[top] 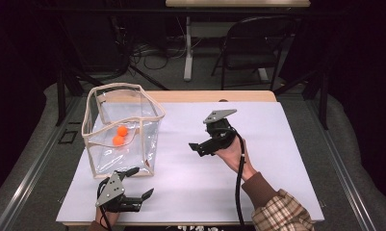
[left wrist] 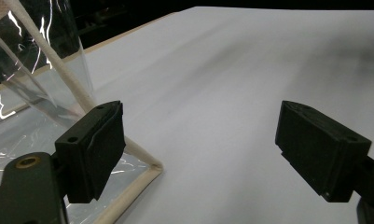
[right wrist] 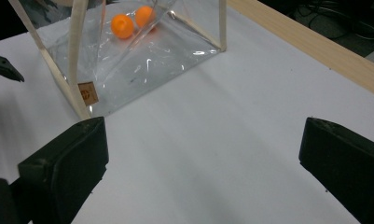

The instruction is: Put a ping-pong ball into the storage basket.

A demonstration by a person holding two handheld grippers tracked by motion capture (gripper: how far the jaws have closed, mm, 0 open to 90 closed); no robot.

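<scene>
My left tongs (top: 135,186) sit at the near edge of the counter (top: 277,159), jaws spread wide with nothing between them. In the left gripper view one jaw stands just beside the bottom corner of the clear plastic bag (left wrist: 31,93), at its cream-coloured piping; I cannot tell whether it touches.

My right tongs (top: 196,147) are held above the middle of the counter, pointed toward the bag, jaws spread wide and holding nothing. In the right gripper view only white counter surface lies between the two jaws.

One clear plastic bag (top: 123,130) stands open-topped on the left part of the counter, just beyond my left tongs and apart from my right tongs. It carries one small tan label (right wrist: 87,93) near a bottom corner.

Inside the bag lie two orange balls (top: 120,135), close together on its floor toward the far side.

Beyond the counter, on the floor, stand one folding chair (top: 250,45) and one table leg (top: 187,48).
</scene>
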